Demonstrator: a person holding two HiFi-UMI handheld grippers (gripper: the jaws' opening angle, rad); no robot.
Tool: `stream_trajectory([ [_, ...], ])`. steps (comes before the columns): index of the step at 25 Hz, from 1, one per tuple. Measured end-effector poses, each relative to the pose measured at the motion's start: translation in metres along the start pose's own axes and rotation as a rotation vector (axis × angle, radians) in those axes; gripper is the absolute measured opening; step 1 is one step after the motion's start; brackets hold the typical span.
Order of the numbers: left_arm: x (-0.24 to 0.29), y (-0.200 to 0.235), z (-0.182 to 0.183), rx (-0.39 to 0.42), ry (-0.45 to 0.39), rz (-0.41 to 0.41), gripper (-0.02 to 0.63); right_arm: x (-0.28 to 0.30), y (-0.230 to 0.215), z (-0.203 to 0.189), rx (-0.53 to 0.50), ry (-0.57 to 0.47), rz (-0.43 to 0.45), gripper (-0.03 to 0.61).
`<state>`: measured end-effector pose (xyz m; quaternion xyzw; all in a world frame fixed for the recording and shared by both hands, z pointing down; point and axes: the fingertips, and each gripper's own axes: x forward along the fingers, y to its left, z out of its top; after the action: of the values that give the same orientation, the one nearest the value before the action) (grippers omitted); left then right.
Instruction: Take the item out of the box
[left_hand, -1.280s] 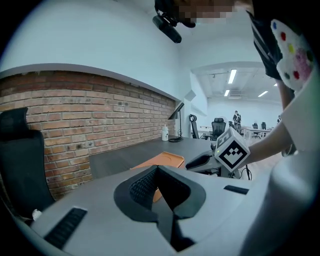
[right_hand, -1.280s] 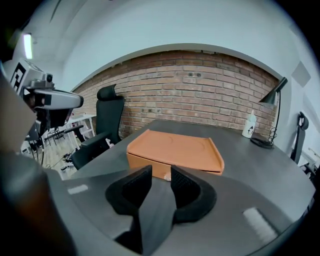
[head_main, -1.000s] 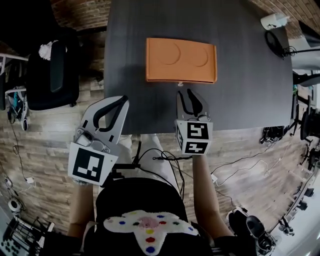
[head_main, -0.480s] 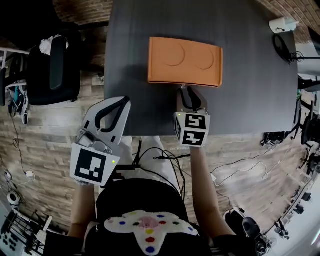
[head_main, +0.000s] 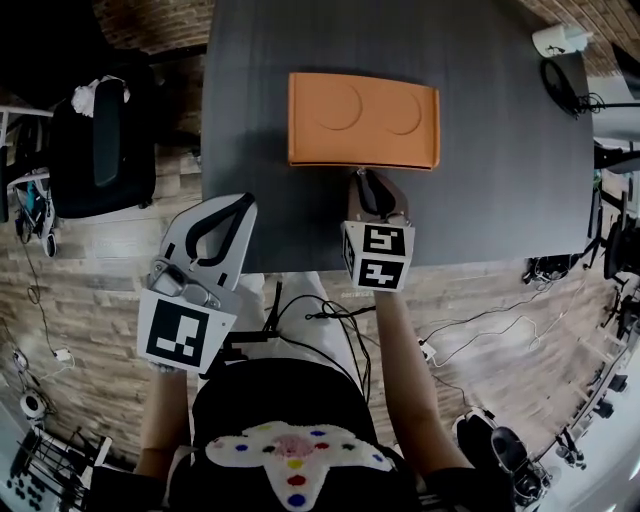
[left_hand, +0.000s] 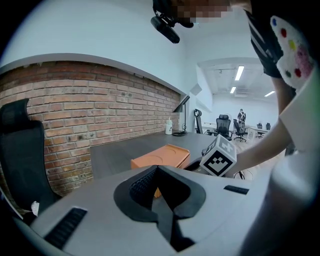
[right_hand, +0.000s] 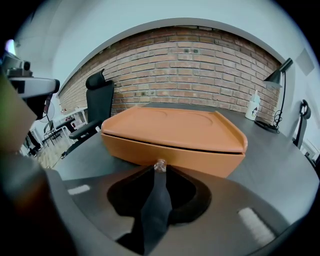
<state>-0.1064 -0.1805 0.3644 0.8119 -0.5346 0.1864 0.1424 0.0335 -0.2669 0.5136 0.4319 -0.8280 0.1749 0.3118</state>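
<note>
Right hand-held gripper (head_main: 366, 175) is closing on the knob (right_hand: 159, 165) at the box's (head_main: 363, 120) 6 o'clock. Such a tip-only pinch may slip off when pulled.

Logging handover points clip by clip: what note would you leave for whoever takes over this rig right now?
Left gripper: fingers shut, empty, held off the near edge of the table.
Right gripper: fingers closing on the small clear knob on the front face of the orange box, and they appear to touch it.
Box: closed, flat on the table. The item inside is not visible.
Done: the knob is reached.
Left: pull the box open by the knob, then take the item out.
</note>
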Motion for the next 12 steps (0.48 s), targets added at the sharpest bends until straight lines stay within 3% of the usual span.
stream_trajectory([
  [12,-0.002,-0.009,-0.001,0.017,0.005,-0.037,0.005,-0.014,0.003,-0.012,0.002,0.013,-0.033,0.083],
])
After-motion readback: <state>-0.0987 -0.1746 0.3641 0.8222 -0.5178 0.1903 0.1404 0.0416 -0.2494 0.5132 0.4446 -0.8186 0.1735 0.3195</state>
